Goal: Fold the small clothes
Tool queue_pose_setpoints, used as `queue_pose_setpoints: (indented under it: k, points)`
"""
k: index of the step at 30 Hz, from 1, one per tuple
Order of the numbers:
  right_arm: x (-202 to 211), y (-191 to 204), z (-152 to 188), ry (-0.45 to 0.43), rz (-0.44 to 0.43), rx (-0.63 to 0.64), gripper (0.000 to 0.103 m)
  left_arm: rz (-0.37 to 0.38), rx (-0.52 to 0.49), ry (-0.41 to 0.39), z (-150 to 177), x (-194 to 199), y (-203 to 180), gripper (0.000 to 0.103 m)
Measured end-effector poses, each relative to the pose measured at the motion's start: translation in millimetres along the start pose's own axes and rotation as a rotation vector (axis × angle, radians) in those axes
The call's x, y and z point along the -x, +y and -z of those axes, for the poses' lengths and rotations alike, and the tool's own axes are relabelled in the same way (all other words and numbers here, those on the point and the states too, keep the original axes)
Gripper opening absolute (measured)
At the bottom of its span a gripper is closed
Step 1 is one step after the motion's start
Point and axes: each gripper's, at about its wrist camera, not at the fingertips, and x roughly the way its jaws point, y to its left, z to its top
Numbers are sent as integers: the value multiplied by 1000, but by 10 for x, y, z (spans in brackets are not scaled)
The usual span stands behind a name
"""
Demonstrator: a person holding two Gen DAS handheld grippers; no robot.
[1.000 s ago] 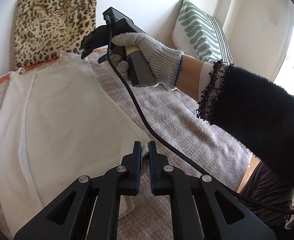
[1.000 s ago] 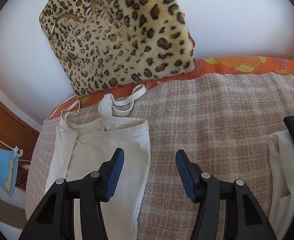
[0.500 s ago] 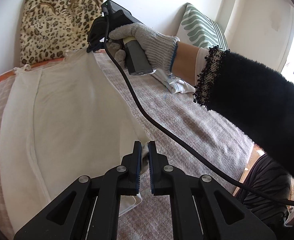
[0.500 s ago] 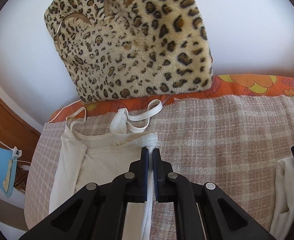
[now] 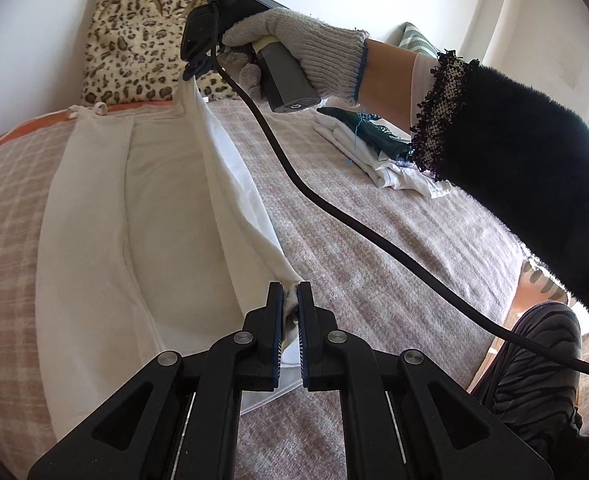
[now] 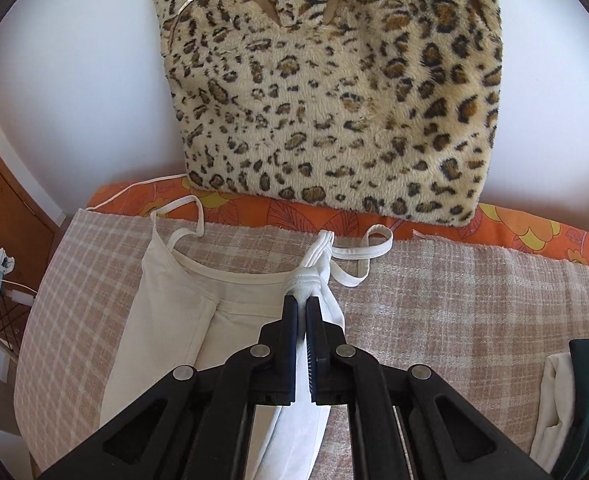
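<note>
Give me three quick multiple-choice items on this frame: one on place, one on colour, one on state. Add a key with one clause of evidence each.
1. Where does the leopard-print cushion stand?
A. flat in the middle of the blanket
B. upright against the wall, beyond the garment
C. on the floor

2. What colour is the garment being folded?
A. white
B. dark green
C. orange

3. What state is the right gripper in?
A. open above the blanket
B. shut on nothing
C. shut on the garment's strap corner

Key:
1 B, it leans on the white wall behind the orange floral sheet.
2 A, the cloth is off-white on the checked blanket.
3 C, bunched white fabric sits between its pads, and the left gripper pinches the same edge at the other end.
</note>
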Motion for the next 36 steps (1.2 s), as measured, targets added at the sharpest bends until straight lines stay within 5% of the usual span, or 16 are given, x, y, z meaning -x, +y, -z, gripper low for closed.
queue_pose_setpoints:
  k: [14, 25, 27, 29, 36]
  points:
    - [-508, 752, 39, 62, 24, 109, 1, -46, 17, 5, 144, 96, 160, 5]
    - [-822, 891, 113, 101, 50, 120, 2, -63, 56, 42, 229, 113, 279, 6]
    - [-862, 899, 90, 120, 32, 123, 9, -61, 56, 48, 243, 141, 269, 12]
    - [-820, 892, 60, 119, 20, 115, 35, -69, 62, 57, 268, 190, 276, 18]
    - [-391, 830, -4, 40, -94, 78, 35, -109, 35, 9, 424, 538, 331, 18]
